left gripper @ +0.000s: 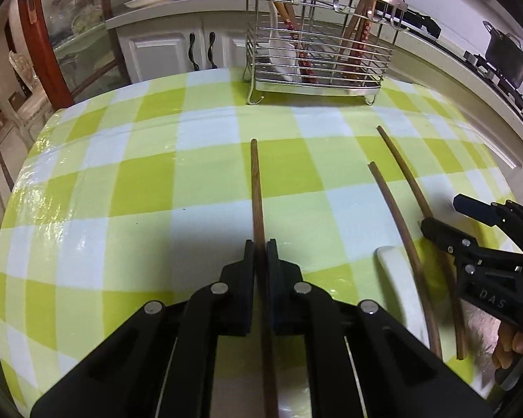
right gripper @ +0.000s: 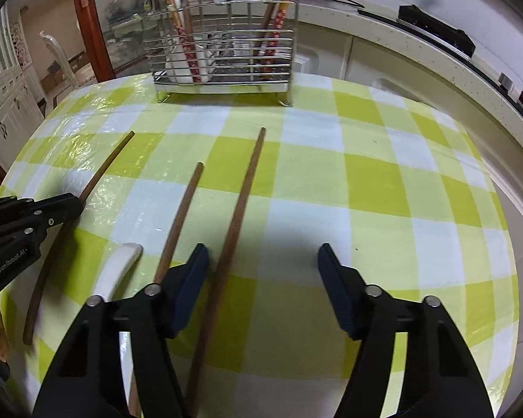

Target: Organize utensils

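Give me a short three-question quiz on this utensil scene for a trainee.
1. True or false: the left gripper is shut on a chopstick.
2. How many brown chopsticks are outside the wire rack? A) two B) three C) five
3. Fill in: the fingers of the right gripper stand ____ (open or shut).
Key: 1 true; 2 B; 3 open.
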